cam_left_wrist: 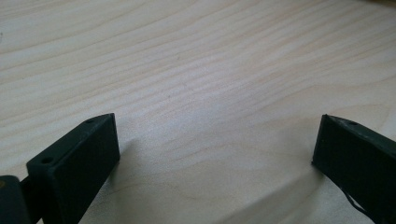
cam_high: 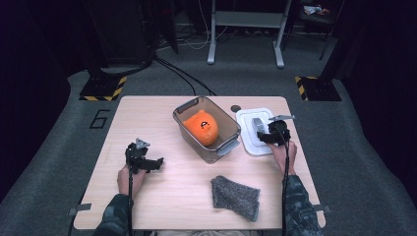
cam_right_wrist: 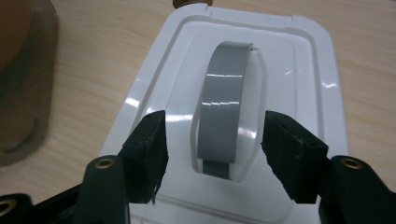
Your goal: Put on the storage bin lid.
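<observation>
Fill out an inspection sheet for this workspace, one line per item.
Surface: pale wooden table, bare wood under the left gripper.
Job's things: white lid with grey handle, flat on the table beside the clear bin; orange toy inside the bin.
Clutter: grey cloth near the front edge; small dark disc behind the lid.
Grippers: left gripper open over the table; right gripper straddles the handle, fingers not touching it.
Cables: one trails from each gripper; more on the floor.
Surroundings: grey carpet, striped floor plates, white stand.
</observation>
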`<state>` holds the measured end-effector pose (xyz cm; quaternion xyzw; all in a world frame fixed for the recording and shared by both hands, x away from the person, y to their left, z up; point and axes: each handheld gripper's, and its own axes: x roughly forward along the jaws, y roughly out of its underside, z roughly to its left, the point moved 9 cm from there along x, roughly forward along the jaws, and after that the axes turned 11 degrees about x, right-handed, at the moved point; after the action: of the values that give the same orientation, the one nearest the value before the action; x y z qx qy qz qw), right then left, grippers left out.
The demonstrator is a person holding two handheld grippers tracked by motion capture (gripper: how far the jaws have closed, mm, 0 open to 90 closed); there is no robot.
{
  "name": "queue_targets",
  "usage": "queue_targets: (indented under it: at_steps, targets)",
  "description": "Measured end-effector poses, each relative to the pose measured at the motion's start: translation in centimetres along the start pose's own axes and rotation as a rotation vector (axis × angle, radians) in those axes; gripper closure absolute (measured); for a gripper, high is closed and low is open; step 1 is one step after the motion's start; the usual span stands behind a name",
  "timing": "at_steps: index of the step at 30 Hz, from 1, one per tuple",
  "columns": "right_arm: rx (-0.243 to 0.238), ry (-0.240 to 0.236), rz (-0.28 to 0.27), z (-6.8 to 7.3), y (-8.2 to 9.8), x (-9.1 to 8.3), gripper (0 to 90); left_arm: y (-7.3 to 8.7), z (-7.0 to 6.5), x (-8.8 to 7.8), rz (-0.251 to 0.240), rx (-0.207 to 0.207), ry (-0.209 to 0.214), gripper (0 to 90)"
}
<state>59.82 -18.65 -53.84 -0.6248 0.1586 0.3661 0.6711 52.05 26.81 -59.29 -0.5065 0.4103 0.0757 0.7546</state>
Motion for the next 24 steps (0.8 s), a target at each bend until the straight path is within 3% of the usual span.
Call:
queue_targets:
  at_steps: [8,11,14,17,24]
  targets:
    - [0.018,0.034,0.012,0.0,-0.9,2.5,47.2,0.0,0.0,0.0,0.000,0.000,0.000,0.0]
    - [-0.010,0.055,-0.025,-0.1,-1.6,2.9,51.2,0.0,0.0,0.0,-0.003,-0.002,-0.005,0.0]
    - [0.015,0.054,0.006,-0.1,-1.5,3.5,53.5,0.0,0.0,0.0,0.000,-0.001,0.000,0.0]
    - [0.014,0.045,0.004,-0.1,-1.8,3.7,62.1,0.0,0.0,0.0,-0.001,-0.002,-0.001,0.0]
    - [0.036,0.044,0.010,-0.4,-1.8,3.5,65.5,0.0,0.0,0.0,0.000,-0.001,0.000,0.0]
